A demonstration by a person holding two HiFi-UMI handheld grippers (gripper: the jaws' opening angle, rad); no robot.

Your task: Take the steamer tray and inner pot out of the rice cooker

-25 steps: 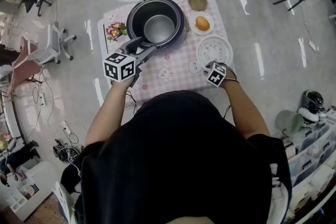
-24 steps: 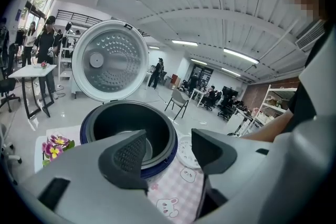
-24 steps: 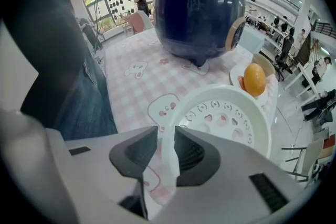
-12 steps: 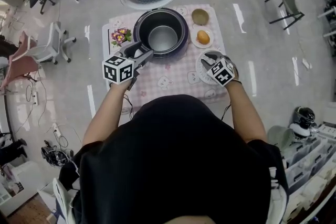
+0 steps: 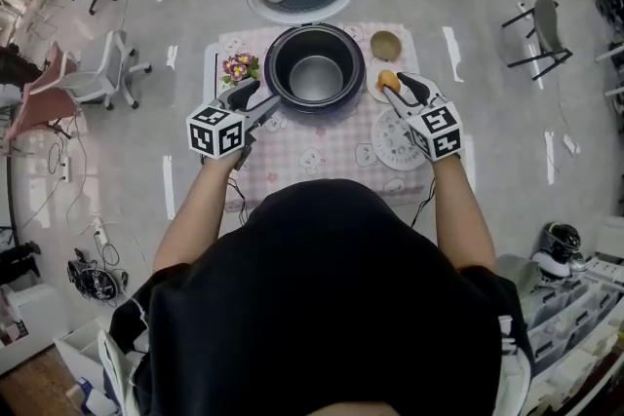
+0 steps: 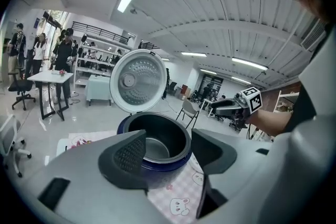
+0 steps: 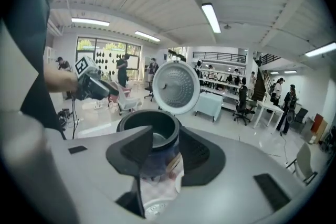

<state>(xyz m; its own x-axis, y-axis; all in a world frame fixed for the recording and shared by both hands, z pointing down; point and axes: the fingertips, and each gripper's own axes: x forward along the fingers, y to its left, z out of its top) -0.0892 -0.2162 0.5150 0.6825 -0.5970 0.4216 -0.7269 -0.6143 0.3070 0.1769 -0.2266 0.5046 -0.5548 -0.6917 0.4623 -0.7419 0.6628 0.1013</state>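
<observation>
You will find no writing, brand name, number or sign in these views that can be read. The left gripper's cube (image 5: pixel 216 132) and the right gripper's cube (image 5: pixel 439 130) carry only black-and-white square marker patterns on their faces, not letters or digits. The pink checked cloth (image 5: pixel 322 151) between them bears small rabbit drawings (image 6: pixel 178 206), without words.

left gripper (image 5: pixel 265 94): reached forward at left, tilted slightly down, jaws stood apart, empty | right gripper (image 5: pixel 398 85): reached forward at right, jaws had just been opening, nothing between them
</observation>
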